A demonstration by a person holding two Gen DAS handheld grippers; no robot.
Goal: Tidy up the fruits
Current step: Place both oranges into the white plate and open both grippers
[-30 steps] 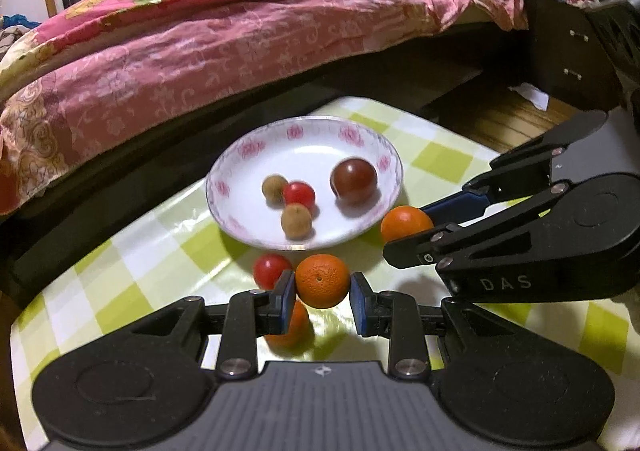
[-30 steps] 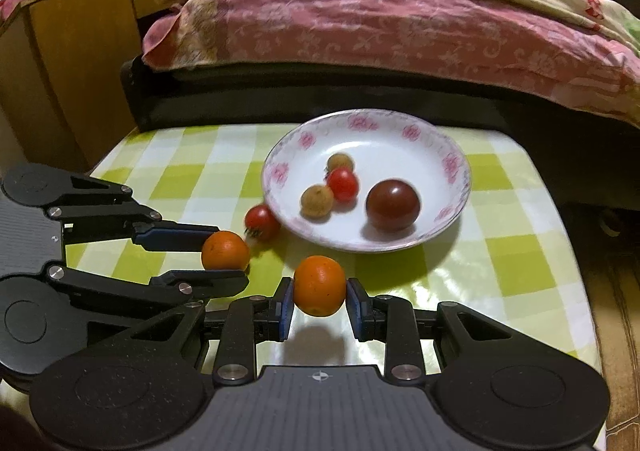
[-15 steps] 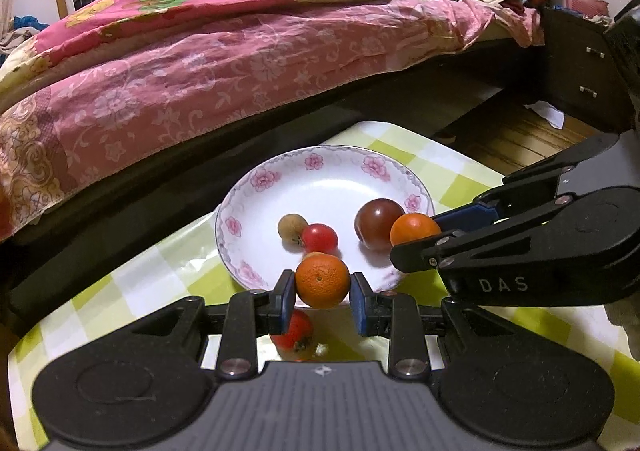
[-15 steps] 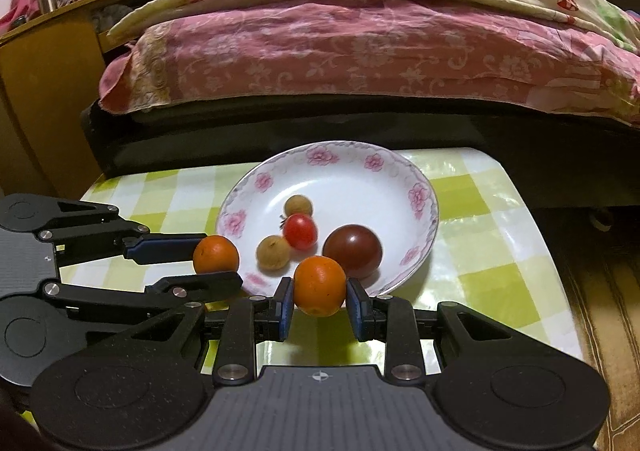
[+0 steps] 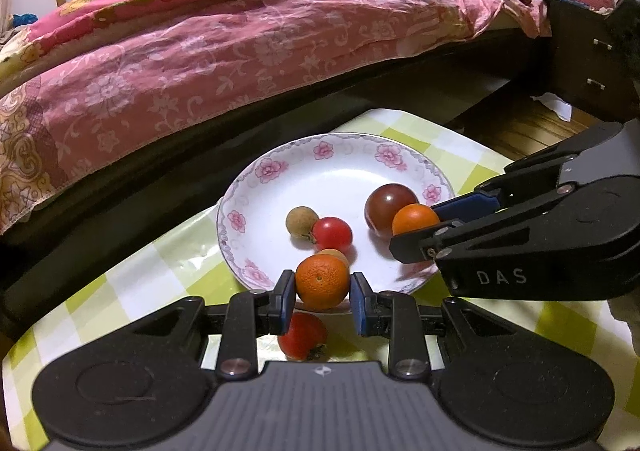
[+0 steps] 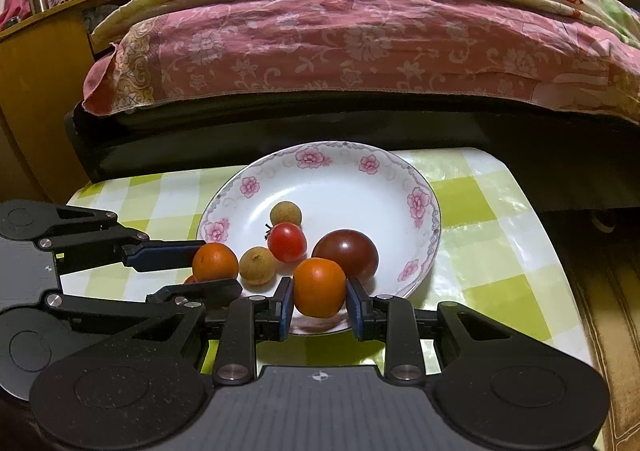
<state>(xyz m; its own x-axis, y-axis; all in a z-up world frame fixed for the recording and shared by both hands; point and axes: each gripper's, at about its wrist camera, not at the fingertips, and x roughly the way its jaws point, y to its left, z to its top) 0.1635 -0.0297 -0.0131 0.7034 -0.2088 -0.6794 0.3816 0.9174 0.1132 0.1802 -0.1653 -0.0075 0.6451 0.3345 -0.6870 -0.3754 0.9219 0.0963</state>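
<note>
The left gripper is held level over the plate's near rim, clamped on an orange. To its right, a second orange is gripped by the right gripper above the same rim, beside the dark tomato.

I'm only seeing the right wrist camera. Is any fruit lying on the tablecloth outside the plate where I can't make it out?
Observer: Yes. One red tomato lies on the tablecloth, just short of the plate and beneath the left gripper.
Operator: How is the left gripper's fruit sitting in the jaws?
Observer: The jaws are shut on the orange, with one blue pad on each side at about its middle.
Operator: And is that one over the plate?
Observer: It looks to be about above the near rim. A longan peeks out right behind it, inside the plate.
</note>
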